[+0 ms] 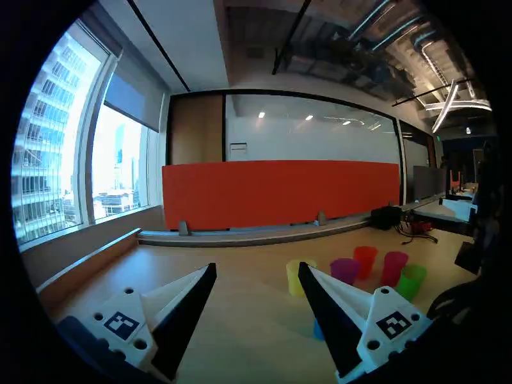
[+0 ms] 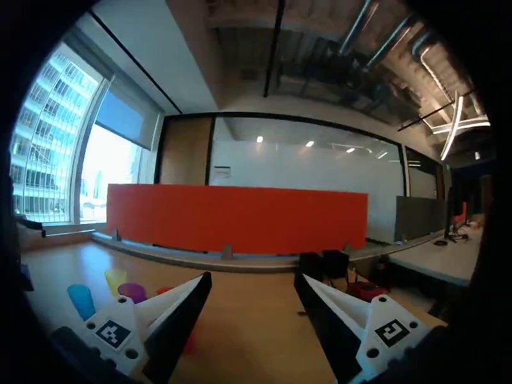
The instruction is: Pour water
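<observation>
Five plastic cups stand clustered toward the right side of the wooden table (image 1: 243,320), short of its far edge: yellow cup (image 1: 296,276), purple cup (image 1: 345,269), red cup (image 1: 366,259), pink cup (image 1: 393,267), green cup (image 1: 411,281). They look light, thin-walled and easily squashed or tipped; a gentle mid-wall hold seems best. The left gripper (image 1: 256,265) gapes empty, with the cups ahead and right of it. The right gripper (image 2: 251,276) is likewise spread and empty
</observation>
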`<state>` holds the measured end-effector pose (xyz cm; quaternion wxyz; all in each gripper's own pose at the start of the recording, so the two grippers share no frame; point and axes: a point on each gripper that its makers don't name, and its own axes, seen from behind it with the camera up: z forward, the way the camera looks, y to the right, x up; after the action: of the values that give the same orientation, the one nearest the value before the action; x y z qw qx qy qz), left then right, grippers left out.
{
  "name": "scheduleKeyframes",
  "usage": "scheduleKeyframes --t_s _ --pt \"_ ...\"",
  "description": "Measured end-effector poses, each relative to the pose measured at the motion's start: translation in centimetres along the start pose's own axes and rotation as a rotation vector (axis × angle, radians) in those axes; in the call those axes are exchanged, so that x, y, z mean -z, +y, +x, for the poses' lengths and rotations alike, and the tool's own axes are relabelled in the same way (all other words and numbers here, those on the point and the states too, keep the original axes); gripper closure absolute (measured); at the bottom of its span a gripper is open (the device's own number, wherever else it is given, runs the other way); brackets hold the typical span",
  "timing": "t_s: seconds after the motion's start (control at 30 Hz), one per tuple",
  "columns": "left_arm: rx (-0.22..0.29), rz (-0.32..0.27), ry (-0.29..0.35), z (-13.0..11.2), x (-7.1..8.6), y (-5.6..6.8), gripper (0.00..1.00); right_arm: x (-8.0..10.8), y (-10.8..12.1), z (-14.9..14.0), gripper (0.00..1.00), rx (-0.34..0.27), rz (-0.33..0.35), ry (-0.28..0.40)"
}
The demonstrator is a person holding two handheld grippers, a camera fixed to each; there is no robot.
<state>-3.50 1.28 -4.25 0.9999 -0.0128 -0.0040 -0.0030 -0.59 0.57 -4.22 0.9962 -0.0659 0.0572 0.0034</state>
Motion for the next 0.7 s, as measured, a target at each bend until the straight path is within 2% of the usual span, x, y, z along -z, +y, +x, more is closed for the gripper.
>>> scheduleKeyframes --t_s 0.27,0.57,0.7 --pt "0.005 0.005 0.003 -0.1 -0.5 -0.1 0.05 0.0 0.1 -0.1 0.00 -0.006 -0.018 0.013" --pt "0.010 0.046 0.021 0.0 -0.9 -0.9 0.05 0.2 -0.1 -0.5 0.00 -0.027 0.001 0.020" --pt "-0.007 0.070 0.023 -0.4 -1.2 -1.3 0.05 0.2 -0.2 -0.6 0.00 -0.034 0.001 0.019"
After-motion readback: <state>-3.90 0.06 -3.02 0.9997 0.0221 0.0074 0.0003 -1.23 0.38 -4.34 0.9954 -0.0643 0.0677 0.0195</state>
